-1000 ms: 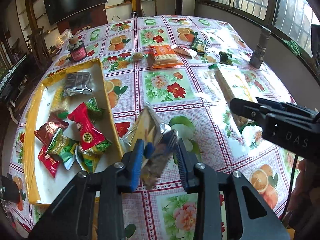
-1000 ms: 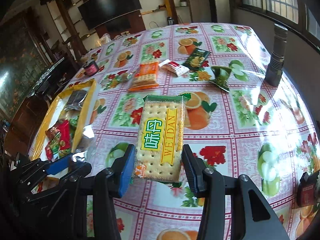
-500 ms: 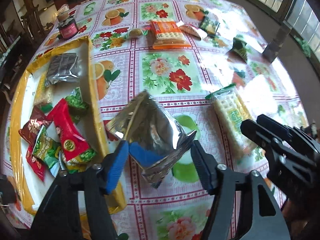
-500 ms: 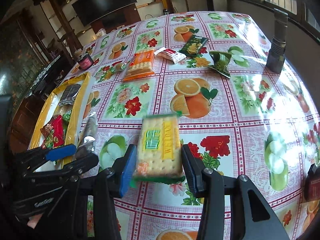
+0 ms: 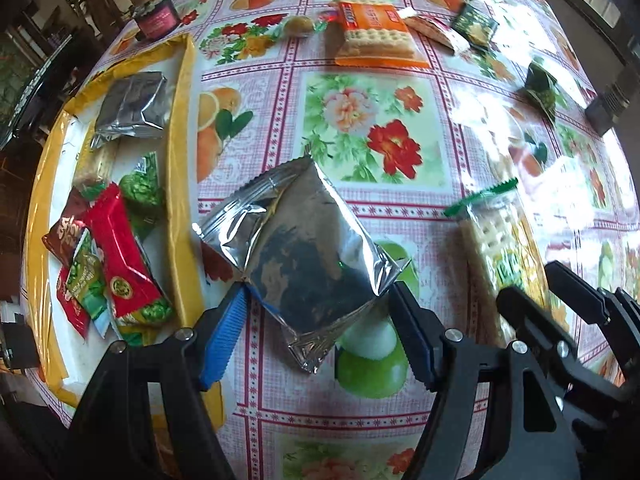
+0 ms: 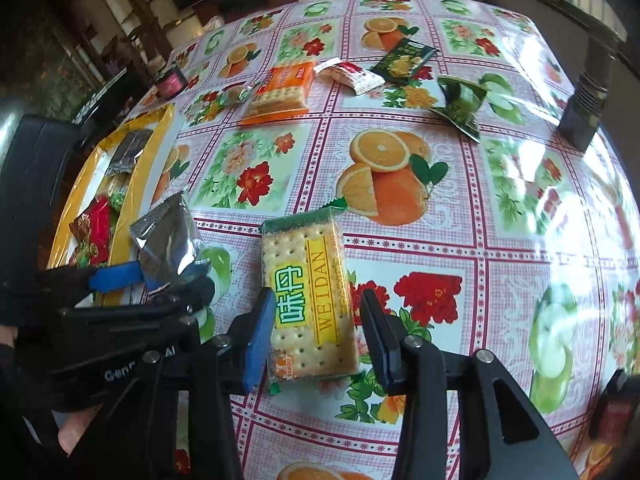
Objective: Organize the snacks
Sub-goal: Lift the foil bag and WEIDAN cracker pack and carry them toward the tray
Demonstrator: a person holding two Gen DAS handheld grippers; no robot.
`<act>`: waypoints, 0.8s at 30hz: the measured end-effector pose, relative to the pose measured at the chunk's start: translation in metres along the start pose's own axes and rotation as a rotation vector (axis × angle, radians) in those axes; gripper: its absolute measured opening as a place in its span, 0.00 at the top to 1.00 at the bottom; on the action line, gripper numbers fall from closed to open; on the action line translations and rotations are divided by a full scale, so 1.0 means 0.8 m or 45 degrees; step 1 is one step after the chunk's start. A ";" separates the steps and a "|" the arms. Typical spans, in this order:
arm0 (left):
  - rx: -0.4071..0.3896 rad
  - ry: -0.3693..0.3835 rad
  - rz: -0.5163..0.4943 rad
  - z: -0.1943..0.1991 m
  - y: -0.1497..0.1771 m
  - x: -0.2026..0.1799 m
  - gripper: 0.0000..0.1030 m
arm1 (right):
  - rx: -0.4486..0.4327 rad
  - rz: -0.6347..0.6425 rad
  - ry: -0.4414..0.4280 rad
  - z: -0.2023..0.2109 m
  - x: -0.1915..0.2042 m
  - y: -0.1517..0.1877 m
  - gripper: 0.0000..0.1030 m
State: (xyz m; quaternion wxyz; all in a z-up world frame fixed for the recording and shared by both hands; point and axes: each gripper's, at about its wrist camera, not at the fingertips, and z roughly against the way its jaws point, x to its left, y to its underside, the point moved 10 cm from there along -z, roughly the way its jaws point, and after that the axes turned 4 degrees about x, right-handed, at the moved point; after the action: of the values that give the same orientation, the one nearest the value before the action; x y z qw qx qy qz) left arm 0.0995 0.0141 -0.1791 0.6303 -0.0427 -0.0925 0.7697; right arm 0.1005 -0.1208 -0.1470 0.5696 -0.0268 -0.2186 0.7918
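Floral tablecloth (image 5: 372, 140); silver packet (image 5: 304, 256) between open left tongs (image 5: 316, 328)

Left wrist view: your foil pouch (image 5: 308, 256) lies frame centre on the table (image 5: 372, 120), tray (image 5: 178, 184) of snacks at left, cracker pack (image 5: 496, 240) at right. Another cracker pack (image 5: 374, 36) and a jar (image 5: 154, 18) sit along the top.

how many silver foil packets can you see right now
2. One silver packet lies on the tablecloth between the open left gripper fingers, beside the yellow tray. The other silver packet lies inside the tray's far end. More could hide under the tray's snacks.
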 end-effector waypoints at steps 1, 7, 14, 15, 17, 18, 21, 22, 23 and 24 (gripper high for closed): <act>-0.002 -0.005 0.002 -0.001 -0.004 0.003 0.29 | 0.021 0.019 0.005 -0.001 0.001 -0.001 0.50; 0.021 0.004 0.029 -0.009 -0.025 0.011 0.27 | 0.081 0.146 -0.006 0.001 0.022 0.000 0.40; 0.011 0.009 0.033 -0.017 -0.048 0.006 0.25 | 0.154 0.286 0.170 -0.030 0.028 0.002 0.47; 0.006 0.014 0.034 -0.017 -0.048 0.004 0.28 | 0.131 0.285 0.174 -0.028 0.027 0.000 0.56; 0.000 0.056 0.017 -0.012 -0.044 -0.006 0.43 | 0.116 0.275 0.150 -0.025 0.026 0.002 0.56; -0.003 0.056 0.006 -0.008 -0.041 -0.011 0.53 | 0.111 0.268 0.150 -0.024 0.025 0.003 0.56; -0.018 0.066 -0.043 0.000 -0.030 -0.027 0.63 | 0.081 0.247 0.176 -0.015 0.020 0.007 0.56; -0.031 0.065 -0.054 0.001 -0.029 -0.029 0.63 | 0.074 0.239 0.174 -0.014 0.020 0.007 0.56; -0.043 0.063 -0.062 0.001 -0.029 -0.031 0.63 | 0.063 0.230 0.171 -0.010 0.018 0.008 0.56; -0.053 0.064 -0.067 0.001 -0.029 -0.032 0.63 | 0.054 0.227 0.175 -0.007 0.017 0.010 0.56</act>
State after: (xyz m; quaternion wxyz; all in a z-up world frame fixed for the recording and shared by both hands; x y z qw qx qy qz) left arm 0.1264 -0.0066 -0.1750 0.6512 -0.0728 -0.0937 0.7495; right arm 0.0903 -0.1087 -0.1520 0.5111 -0.0883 -0.1590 0.8400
